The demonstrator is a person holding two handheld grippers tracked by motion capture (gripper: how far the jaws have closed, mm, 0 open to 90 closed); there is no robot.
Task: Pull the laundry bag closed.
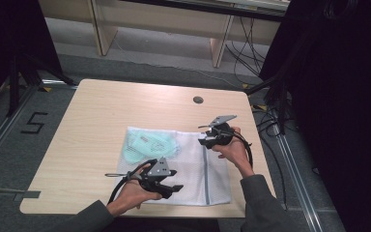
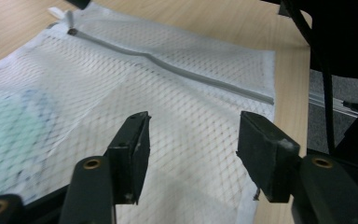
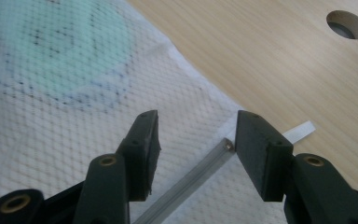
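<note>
Black, blocky fingers (image 2: 131, 156) of the left gripper (image 2: 193, 156) stood moderately apart with nothing between them, matte and square-edged, brass-coloured rivets set in the arms behind them. Beneath them lay the white mesh laundry bag (image 2: 177, 107), a flat rectangular pouch of fine diamond-pattern netting with a smooth woven border and a grey zipper strip (image 2: 168, 67) running across it near one edge. A pale green, soft-looking item (image 2: 9, 130) showed blurred through the netting.

From the right gripper view, the right gripper (image 3: 196, 149) likewise held its fingers (image 3: 142, 151) parted and empty, poised over the end of the zipper strip (image 3: 191, 179), close to a small white tab (image 3: 300, 131) at the bag's corner; whether the fingers touched the mesh could not be told.

From the high view, the bag (image 1: 193, 164) rested on the near right part of the light wood-grain counter (image 1: 101, 116), which had rounded corners and a round grommet hole (image 1: 198, 100) near its far edge. The left gripper (image 1: 166, 186) sat over the bag's near edge, the right gripper (image 1: 210, 137) over its far right corner.
</note>
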